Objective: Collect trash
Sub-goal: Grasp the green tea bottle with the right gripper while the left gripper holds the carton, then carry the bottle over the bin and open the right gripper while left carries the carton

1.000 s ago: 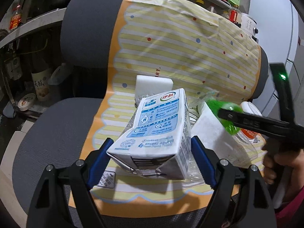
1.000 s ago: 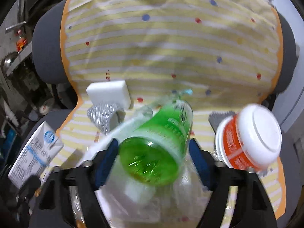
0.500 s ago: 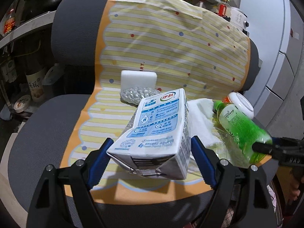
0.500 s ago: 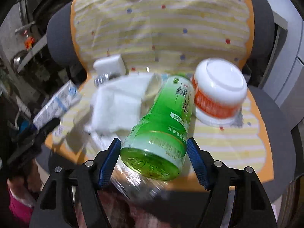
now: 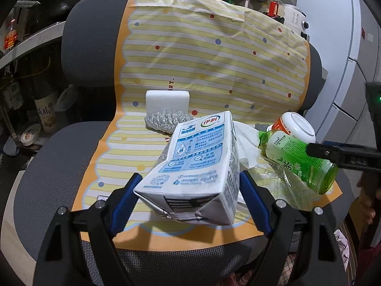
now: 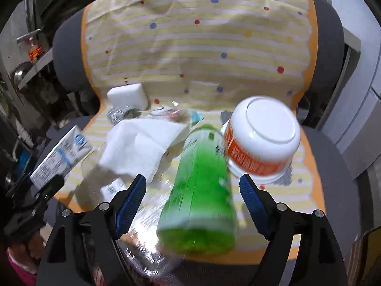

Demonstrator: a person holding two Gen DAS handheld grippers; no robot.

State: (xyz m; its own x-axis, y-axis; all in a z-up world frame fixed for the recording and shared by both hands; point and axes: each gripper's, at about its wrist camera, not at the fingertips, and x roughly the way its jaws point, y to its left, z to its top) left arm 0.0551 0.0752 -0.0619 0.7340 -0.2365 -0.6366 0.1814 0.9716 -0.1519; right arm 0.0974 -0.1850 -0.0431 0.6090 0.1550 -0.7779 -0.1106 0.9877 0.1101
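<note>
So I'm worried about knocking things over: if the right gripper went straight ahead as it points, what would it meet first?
The green bottle, lying blurred between the open right gripper jaws. Past it is probably the overturned cup; depth is unclear.

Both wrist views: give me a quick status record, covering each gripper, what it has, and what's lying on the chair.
left gripper: shut on milk carton, held above the seat
right gripper: open; green bottle between the fingers with a gap on each side, blurred
lying on seat: upturned white bowl, tissue, white sponge, steel scourer, clear plastic wrap
surface: striped mat draped over grey chair
</note>
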